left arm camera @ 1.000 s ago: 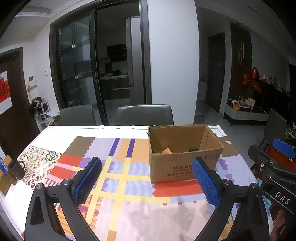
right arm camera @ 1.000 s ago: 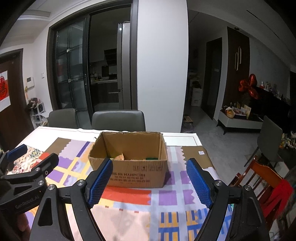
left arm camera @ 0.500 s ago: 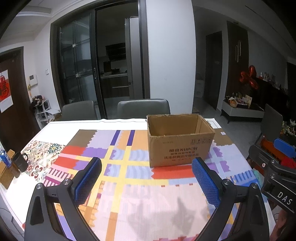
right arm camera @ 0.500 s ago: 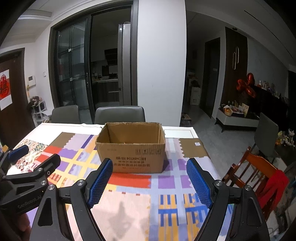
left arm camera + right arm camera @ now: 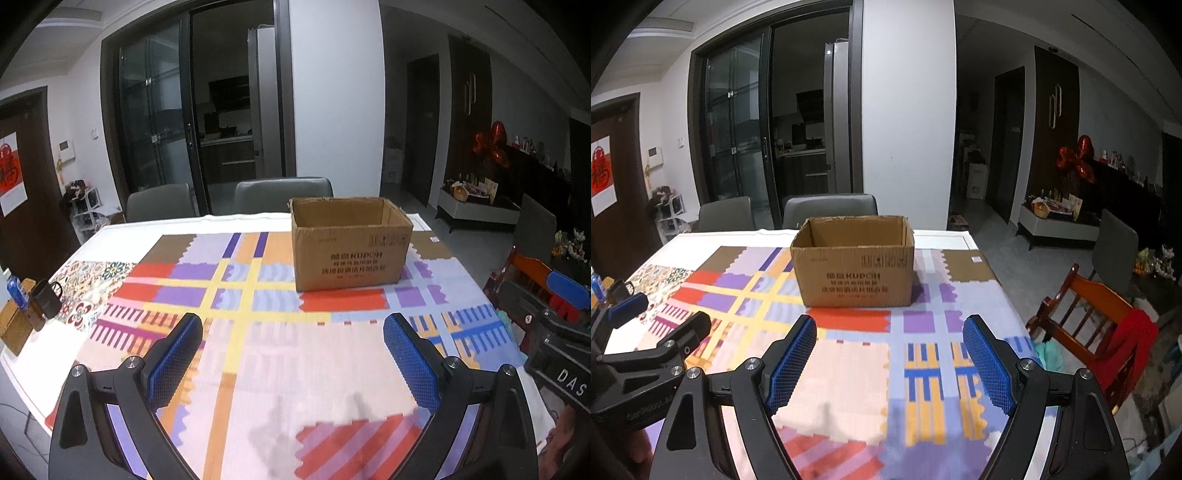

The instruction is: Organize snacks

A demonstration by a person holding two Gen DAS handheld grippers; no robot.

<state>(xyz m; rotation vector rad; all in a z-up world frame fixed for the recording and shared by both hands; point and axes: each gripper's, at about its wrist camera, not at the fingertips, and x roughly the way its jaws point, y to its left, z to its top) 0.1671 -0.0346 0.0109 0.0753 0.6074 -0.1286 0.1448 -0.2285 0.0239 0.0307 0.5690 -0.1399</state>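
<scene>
Left wrist view — patchwork tablecloth point(image 5: 280, 354), cardboard box point(image 5: 351, 258) (dim room), both grippers' fingers point(image 5: 177, 354) apart, empty.

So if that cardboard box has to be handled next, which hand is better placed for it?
Probably the right. From the right gripper, the cardboard box sits almost straight ahead between its open fingers; from the left gripper the box lies off to the right. Both are empty and well short of it.

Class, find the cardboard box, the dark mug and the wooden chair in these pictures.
cardboard box point(image 5: 349, 258): left wrist view, printed front wall.
dark mug point(image 5: 46, 303): left wrist view, its side.
wooden chair point(image 5: 1082, 317): right wrist view, slatted back.
</scene>
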